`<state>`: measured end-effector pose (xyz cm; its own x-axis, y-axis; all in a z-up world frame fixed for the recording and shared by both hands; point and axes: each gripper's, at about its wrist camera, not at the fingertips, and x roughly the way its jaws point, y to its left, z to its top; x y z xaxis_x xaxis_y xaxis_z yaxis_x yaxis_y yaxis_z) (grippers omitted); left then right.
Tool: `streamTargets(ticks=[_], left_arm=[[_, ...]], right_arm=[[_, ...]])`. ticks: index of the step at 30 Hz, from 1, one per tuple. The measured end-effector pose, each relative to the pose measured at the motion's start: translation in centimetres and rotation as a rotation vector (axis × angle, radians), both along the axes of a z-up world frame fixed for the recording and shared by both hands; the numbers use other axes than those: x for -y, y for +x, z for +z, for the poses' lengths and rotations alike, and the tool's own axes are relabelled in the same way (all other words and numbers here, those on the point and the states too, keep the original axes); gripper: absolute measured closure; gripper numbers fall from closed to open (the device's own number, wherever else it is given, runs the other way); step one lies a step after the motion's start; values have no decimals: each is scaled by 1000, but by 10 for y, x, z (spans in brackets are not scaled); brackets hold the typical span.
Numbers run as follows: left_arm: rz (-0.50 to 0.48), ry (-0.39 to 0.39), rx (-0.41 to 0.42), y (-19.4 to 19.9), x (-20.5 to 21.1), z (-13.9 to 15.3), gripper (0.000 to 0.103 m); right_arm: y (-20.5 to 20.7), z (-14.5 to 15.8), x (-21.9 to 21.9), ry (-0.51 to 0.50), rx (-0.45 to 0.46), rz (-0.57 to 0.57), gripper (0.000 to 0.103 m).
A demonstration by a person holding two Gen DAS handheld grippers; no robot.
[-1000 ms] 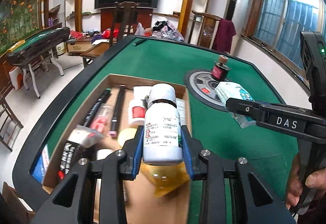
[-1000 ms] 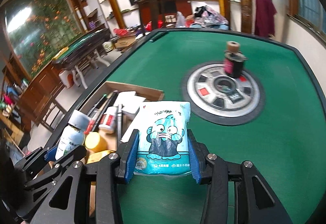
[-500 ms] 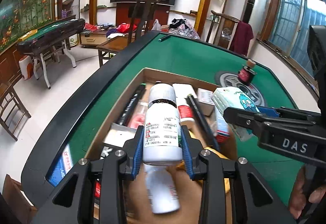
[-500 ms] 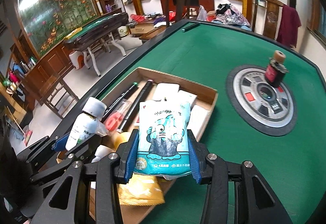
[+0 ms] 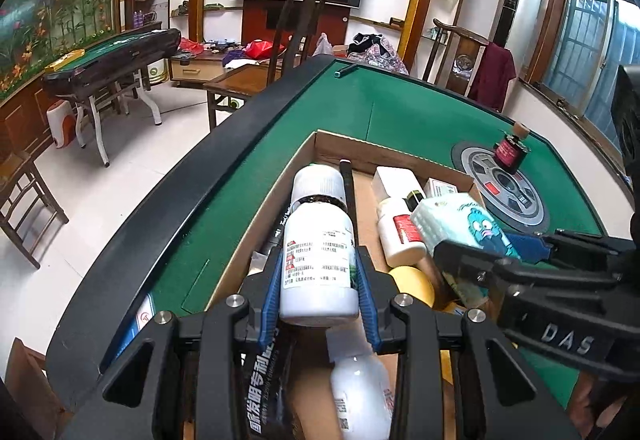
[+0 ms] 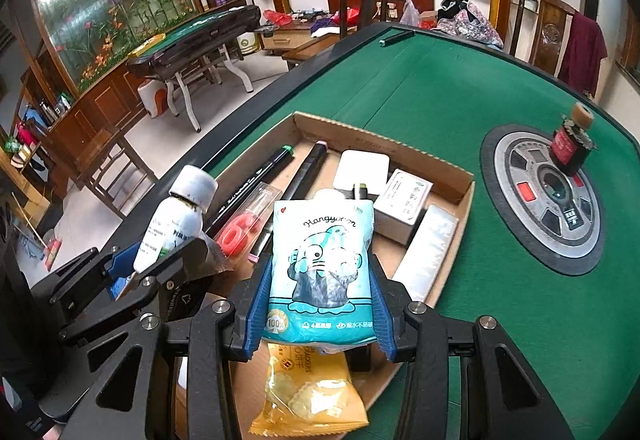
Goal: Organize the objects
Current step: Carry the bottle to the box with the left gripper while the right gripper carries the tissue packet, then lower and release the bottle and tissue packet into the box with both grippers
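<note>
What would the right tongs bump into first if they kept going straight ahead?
Probably the things in the shallow cardboard tray. The right tongs, clamping the teal cartoon tissue pack, point over it toward the flat white box. They look raised, so depth is unclear.

Words on the pack, the gripper and the black packet

The light blue tissue pack with a cartoon face says "Hangyo" near its top, with the last letters unclear, and has a round "100%" badge and a "4" by small Chinese words at the bottom. The black right gripper has "DAS" in pale letters on its arm. The black packet in the brown cardboard box carries big white Chinese characters. The white pill bottle's label print is too small to read.
</note>
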<state>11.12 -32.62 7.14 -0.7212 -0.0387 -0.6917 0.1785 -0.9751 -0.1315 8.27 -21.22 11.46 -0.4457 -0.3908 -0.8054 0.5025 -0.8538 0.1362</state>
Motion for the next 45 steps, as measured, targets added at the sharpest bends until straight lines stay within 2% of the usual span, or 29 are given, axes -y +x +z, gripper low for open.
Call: streamTargets(ticks=[11, 22, 28, 35, 43, 45], left_arm=[[8, -33, 1, -10, 2, -1, 70], [-8, -8, 26, -21, 6, -11, 70], [-8, 34, 46, -26, 12, -17, 70], [-19, 35, 54, -30, 10, -18, 70], [-20, 38, 53, -30, 11, -18, 69], [-15, 36, 50, -30, 11, -18, 63]], right_arm=[[-14, -20, 6, -1, 42, -14, 54], [-42, -18, 13, -16, 42, -38, 54], [-69, -19, 31, 28, 29, -46, 54], [-90, -24, 51, 54, 34, -36, 54], [-91, -33, 64, -6, 94, 34, 48], [-88, -32, 61, -24, 100, 29, 48]])
